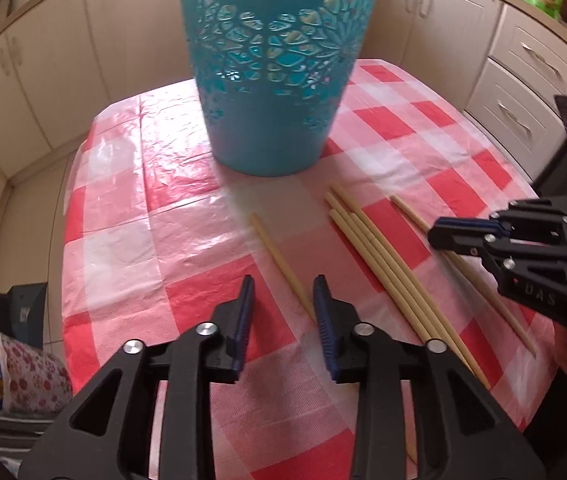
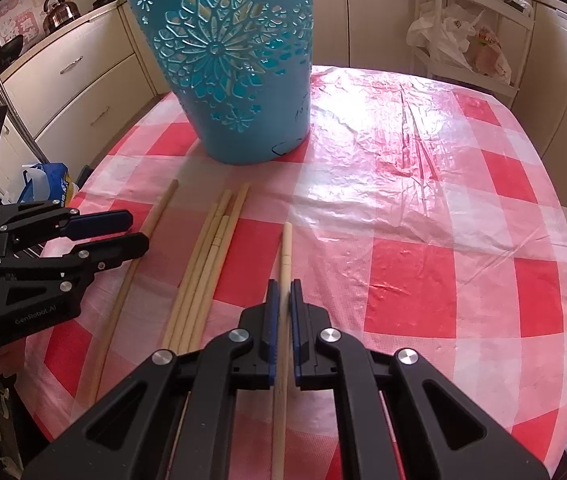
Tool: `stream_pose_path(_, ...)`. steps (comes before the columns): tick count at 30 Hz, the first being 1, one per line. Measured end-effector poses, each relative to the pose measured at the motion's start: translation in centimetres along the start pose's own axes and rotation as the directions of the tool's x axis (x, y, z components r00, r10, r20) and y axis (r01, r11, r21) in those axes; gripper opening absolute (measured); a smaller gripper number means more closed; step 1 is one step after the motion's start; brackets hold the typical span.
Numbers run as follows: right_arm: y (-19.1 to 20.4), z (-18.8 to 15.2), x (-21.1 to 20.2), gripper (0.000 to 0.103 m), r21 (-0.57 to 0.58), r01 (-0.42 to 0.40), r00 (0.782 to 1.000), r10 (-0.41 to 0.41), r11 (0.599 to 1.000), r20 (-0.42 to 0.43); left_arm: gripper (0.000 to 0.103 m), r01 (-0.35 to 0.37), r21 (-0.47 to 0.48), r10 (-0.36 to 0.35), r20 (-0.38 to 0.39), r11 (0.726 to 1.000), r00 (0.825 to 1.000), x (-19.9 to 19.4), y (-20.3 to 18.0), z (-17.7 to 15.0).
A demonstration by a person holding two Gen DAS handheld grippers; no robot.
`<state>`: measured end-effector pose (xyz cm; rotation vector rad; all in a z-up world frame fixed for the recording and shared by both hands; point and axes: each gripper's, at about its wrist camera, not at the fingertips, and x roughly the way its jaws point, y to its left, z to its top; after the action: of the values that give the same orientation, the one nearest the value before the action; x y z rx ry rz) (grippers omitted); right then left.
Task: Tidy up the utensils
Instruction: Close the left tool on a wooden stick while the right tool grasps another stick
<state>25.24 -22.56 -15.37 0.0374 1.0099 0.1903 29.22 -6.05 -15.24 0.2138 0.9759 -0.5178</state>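
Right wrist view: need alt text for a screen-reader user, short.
The right gripper is closed around a single pale chopstick lying on a red-and-white checked tablecloth. To its left lie a bundle of four chopsticks and one loose chopstick, with the open left gripper beside them. A teal cut-out bucket stands behind.
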Motion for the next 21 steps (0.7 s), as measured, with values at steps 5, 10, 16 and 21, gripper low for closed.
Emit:
stream_pose_path(5,0.2,-0.1,0.0,0.006,-0.019,0.013,1.000,-0.013,1.000,0.005,0.022,-0.028,0.007,0.028,0.005,1.000,1.000,0.6,-0.6,0.3)
stream_pose_path(10,-1.3,-0.3,-0.2,0.006,0.096,-0.048,0.999,0.048,0.994,0.003,0.004,0.017,0.124,-0.018,0.004,0.992,1.000,0.6,-2.7,0.0)
stream_pose_path(16,-1.5,-0.4,-0.4,0.006,0.106,-0.047,0.999,0.048,0.993,-0.004,0.005,0.034,0.127,-0.033,-0.009,0.991,0.999,0.2,-2.9,-0.3)
stream_pose_path(21,-0.6,-0.3,-0.4,0.007,0.049,-0.019,1.000,0.019,0.999,-0.016,0.005,0.009,0.083,-0.008,-0.011,0.997,1.000,0.3,-2.2,0.1)
